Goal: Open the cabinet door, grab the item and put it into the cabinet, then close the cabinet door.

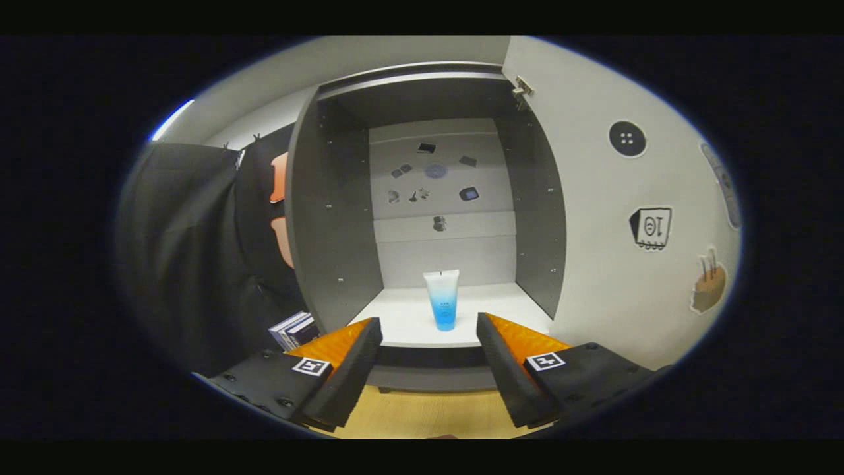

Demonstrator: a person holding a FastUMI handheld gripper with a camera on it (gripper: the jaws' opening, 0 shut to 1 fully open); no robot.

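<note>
The cabinet [330, 218] stands straight ahead with its door [626, 218] swung open to the right; stickers dot the door's inner face. A white and blue tube [442, 299] stands upright, cap down, on the cabinet's white bottom shelf [402, 316], near the front edge. My gripper [428, 333] is open, its fingers spread wide in front of the shelf. The tube sits just beyond the gap between the fingers, apart from both.
Several stickers mark the cabinet's back wall [438, 178]. A few books [293, 330] lie to the left of the cabinet, by the black cloth. A wooden surface [428, 412] lies below the cabinet front, under my fingers.
</note>
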